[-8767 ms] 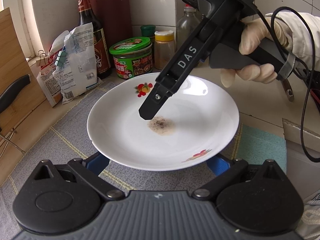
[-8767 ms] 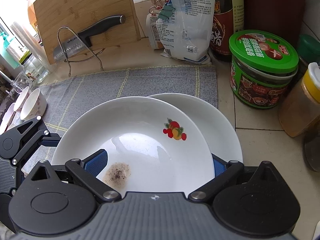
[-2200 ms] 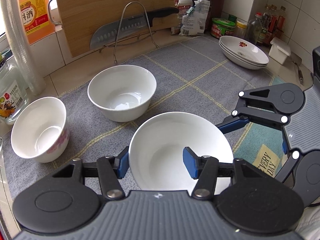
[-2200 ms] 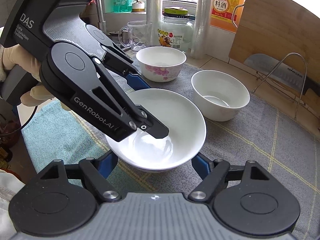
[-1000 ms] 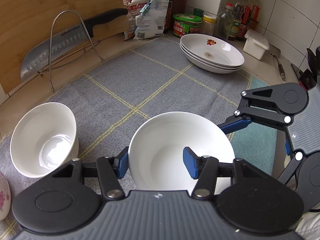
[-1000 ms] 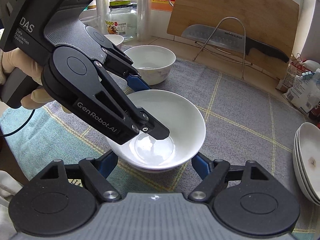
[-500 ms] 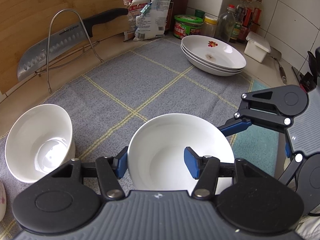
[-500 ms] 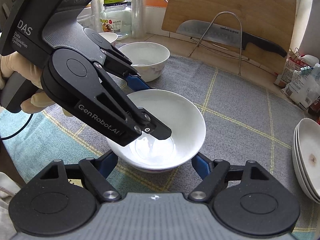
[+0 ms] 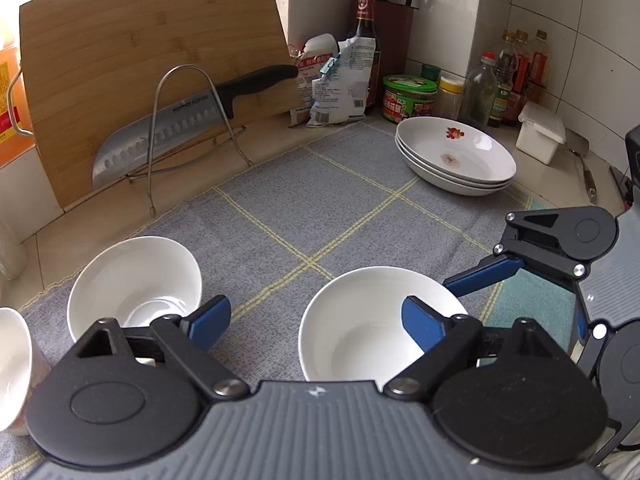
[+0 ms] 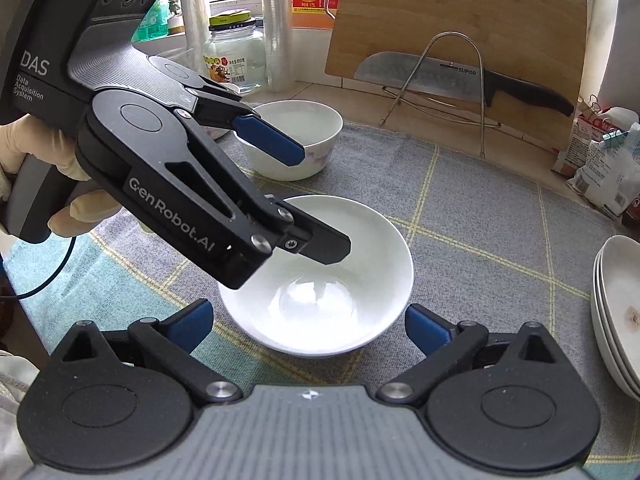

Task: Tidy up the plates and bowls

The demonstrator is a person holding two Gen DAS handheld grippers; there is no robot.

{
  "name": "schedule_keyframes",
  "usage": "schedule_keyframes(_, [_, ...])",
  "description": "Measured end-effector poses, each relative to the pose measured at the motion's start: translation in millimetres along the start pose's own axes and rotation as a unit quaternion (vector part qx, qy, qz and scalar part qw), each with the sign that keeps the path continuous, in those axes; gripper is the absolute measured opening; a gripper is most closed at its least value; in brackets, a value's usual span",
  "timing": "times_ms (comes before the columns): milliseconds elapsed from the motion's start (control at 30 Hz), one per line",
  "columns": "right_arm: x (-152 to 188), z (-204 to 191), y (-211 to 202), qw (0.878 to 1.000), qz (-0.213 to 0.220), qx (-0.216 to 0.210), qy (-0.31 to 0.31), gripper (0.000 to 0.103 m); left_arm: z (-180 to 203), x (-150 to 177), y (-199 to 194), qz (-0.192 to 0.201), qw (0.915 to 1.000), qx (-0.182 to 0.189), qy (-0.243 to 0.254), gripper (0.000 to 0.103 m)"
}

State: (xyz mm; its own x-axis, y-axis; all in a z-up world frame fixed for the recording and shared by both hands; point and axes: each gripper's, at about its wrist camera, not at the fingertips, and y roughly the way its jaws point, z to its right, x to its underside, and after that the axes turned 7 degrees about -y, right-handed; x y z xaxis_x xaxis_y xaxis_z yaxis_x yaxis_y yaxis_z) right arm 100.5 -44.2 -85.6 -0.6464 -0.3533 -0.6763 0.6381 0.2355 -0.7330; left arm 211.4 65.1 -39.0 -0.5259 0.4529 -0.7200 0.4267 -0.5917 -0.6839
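Left hand-held gripper (image 9: 316,320) agape astride bowl (image 9: 360,328)

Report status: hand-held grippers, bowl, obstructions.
Left hand-held gripper open, one finger inside white bowl. Right hand-held gripper open, straddling it. Second bowl beside, apart.

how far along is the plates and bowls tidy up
Plates look done: three sit stacked near the jars. Bowls are not: the near bowl sits alone on the mat, the left gripper open with one jaw inside it and the right gripper open around it. A second bowl and a floral bowl also stand separate, unstacked.
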Motion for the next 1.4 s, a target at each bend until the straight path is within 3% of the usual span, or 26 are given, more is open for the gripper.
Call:
schedule_keyframes(233, [-4.6, 1.9, -3.7, 1.000, 0.007, 0.006, 0.002, 0.103, -11.1, 4.7, -17.4, 0.035, 0.9979, -0.046, -0.030, 0.094])
schedule_keyframes(500, [-17.3, 8.4, -5.1, 1.000, 0.014, 0.016, 0.001, 0.103, -36.6, 16.3, -21.7, 0.043, 0.9905, -0.092, -0.094, 0.094])
schedule_keyframes(667, [-29.8, 16.7, -5.0, 1.000, 0.019, 0.020, 0.001, 0.103, -42.2, 22.5, -24.3, 0.049, 0.9876, -0.124, -0.082, 0.094])
schedule_keyframes(1100, [-65.5, 37.8, 5.7, 0.999, 0.021, 0.014, 0.028, 0.103, -51.4, 26.5, -23.3, 0.057, 0.9857, -0.145, -0.063, 0.094])
schedule_keyframes(1400, [-90.7, 49.6, 25.8, 0.999, 0.012, -0.020, 0.036, 0.103, -57.1, 28.0, -9.3, 0.050, 0.9852, -0.153, -0.059, 0.094])
